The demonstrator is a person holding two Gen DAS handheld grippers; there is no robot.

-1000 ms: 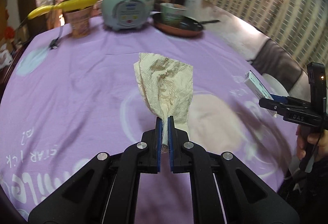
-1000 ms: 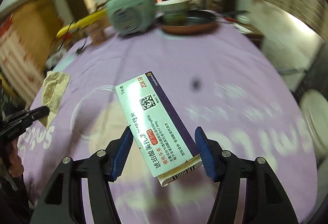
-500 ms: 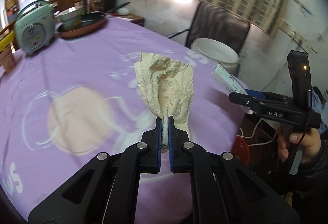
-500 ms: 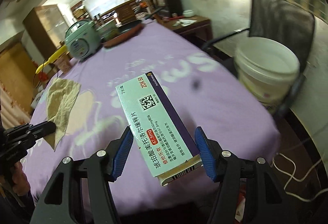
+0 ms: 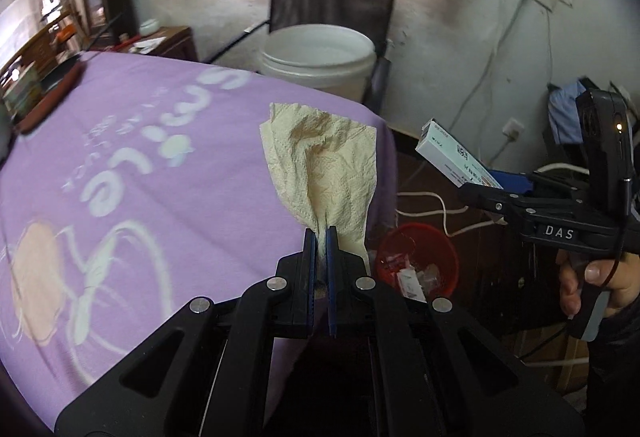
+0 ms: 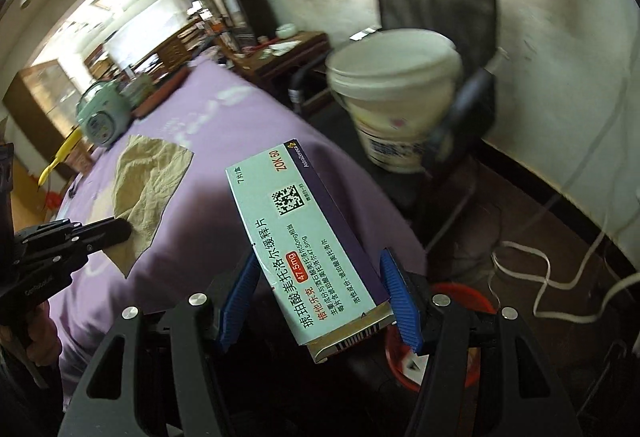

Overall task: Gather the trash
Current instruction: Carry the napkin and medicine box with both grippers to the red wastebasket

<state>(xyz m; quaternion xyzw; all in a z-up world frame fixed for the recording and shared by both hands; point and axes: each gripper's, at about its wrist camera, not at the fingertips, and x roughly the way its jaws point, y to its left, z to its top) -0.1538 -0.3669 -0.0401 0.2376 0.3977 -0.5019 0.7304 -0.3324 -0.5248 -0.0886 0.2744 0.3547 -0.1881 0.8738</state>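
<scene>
Both tools hang past the edge of the counter (image 5: 140, 141) draped in a purple cloth, with a white bucket (image 5: 320, 57) on the chair beyond and a red waste bin (image 5: 416, 261) on the floor below. Left tool (image 5: 320, 237) is pressed together, pinching a crumpled yellowish paper towel (image 5: 324, 165) that stands up from its blue pads. Right tool (image 6: 320, 297) clamps a medicine box (image 6: 304, 249) by its sides, tilted over the bin.
</scene>
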